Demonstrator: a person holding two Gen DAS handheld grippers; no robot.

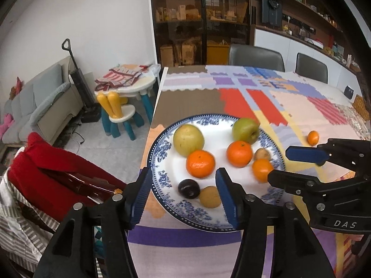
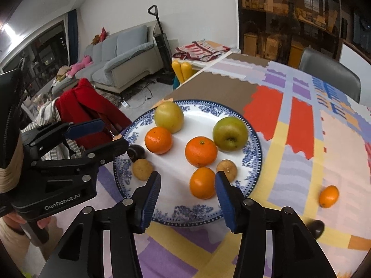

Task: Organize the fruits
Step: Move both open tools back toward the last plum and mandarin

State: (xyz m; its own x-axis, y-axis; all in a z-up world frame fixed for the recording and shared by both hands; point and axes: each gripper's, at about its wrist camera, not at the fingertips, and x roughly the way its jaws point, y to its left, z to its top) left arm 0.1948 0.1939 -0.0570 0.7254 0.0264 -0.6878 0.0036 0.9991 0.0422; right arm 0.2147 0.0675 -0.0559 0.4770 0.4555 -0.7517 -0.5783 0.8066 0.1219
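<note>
Two black grippers with blue pads are hovering over the near edge of a table covered in a patchwork cloth (image 1: 301, 106). Looking along the left gripper (image 1: 183, 197), its jaws are standing apart with nothing between the pads; below them a dark plum (image 1: 188, 188) and a small brown fruit (image 1: 209, 197) are lying on the near rim of a blue-and-white plate (image 1: 160, 159). Looking along the right gripper (image 2: 187, 197), its jaws are likewise standing apart, framing an orange (image 2: 202, 183) on the plate without pressing on it.

Most of the fruit is already sitting on the plate, which is resting near the table's left edge: a yellow-green apple (image 2: 169, 115), a greener apple (image 2: 230, 133), two more oranges (image 2: 158, 140) (image 2: 201, 151) and a second small brown fruit (image 2: 226, 168).

Two pieces are lying off the plate, on the cloth to its right: a small orange fruit (image 2: 328, 196), well apart from the rim, and a dark round fruit (image 2: 316, 228) nearer the table's front edge, partly hidden behind the right gripper's finger.

Judging by this, the gathering is looking nearly finished, with those two strays probably left to collect.
</note>
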